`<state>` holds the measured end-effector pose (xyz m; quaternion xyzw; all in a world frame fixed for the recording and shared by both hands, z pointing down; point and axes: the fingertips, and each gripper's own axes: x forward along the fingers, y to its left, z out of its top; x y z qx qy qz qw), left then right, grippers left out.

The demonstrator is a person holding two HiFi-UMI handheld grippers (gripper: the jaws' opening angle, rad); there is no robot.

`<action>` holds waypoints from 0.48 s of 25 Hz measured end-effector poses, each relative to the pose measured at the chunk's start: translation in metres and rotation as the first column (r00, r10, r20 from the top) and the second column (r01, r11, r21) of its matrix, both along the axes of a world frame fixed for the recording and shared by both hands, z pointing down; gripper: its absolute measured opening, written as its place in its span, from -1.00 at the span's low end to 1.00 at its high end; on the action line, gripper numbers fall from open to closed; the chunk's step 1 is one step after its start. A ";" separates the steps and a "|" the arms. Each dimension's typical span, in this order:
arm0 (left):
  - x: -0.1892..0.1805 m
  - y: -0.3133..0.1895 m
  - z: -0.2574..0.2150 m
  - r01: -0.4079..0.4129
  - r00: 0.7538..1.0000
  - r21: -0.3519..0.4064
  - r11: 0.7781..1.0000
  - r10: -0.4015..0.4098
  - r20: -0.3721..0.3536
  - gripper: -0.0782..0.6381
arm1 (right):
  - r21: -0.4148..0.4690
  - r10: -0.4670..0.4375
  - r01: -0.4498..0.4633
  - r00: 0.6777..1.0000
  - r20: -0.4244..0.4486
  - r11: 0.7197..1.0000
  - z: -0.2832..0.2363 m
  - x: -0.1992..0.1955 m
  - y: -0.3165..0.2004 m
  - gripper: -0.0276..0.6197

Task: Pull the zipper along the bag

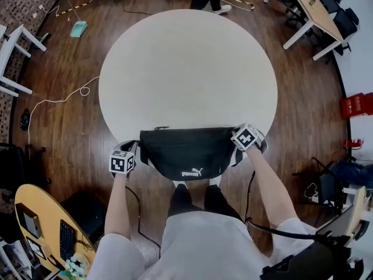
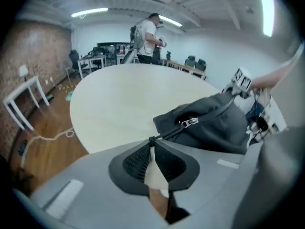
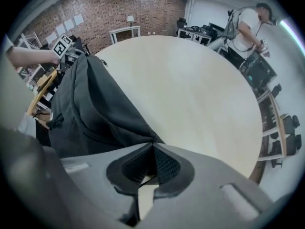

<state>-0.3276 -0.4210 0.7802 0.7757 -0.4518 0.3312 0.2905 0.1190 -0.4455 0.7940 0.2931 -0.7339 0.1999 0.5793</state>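
1. Two grippers are on this one. The left gripper [image 1: 137, 152] is at the left end of the black waist bag [image 1: 186, 151]. Its jaws are pinched together on a thin black bit at that end of the bag, and you can see the tips meet right on it in the left gripper view [image 2: 151, 140].
2. The bag lies flat across the near edge of the round table [image 1: 186, 63], lengthwise from left to right, with the white logo facing the person.
3. The silver zipper pull [image 2: 189, 122] sits on the bag's top seam, near the left gripper's tips but not touching them.
4. The right gripper [image 1: 236, 146] is at the bag's right end. Its jaws are closed too, with the tapered corner of the bag [image 3: 90, 109] running right into the tips [image 3: 153, 146].
5. So the bag is clamped at both ends.
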 end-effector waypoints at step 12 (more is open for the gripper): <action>-0.043 0.094 -0.161 0.184 0.979 0.336 0.924 -0.142 -0.147 -0.74 | 0.591 0.159 -0.206 0.978 0.132 0.780 -0.128 -0.018 0.008 -0.94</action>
